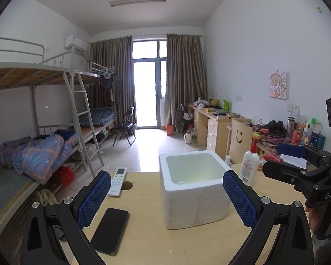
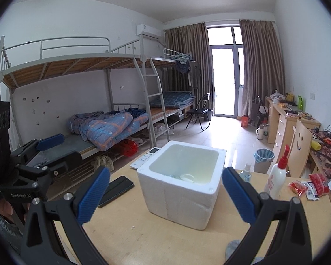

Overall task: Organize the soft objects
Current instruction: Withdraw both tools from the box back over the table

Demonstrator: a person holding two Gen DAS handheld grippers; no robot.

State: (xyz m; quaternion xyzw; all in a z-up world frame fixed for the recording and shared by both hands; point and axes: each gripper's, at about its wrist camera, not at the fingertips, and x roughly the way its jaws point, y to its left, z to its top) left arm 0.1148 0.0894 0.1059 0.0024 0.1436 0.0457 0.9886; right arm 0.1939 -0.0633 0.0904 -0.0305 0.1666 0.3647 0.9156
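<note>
- Inside the white foam box (image 2: pixel 180 184), at centre frame on the wooden table (image 2: pixel 143 238), only a pale rim of something soft (image 2: pixel 186 177) showed at the bottom; what it was could not be made out.
- A grey soft item (image 2: pixel 232 248) at the lower edge of the right wrist view was cut off by the gripper's arm.
- The left gripper (image 1: pixel 166 198) hovered level before the box, jaws spread wide, gripping nothing.
- The right gripper (image 2: pixel 165 195) was likewise wide open and bare, box between its blue pads (image 2: pixel 92 196).
- A dark phone (image 1: pixel 110 230) lay lower left, beside a remote (image 1: pixel 118 181).
</note>
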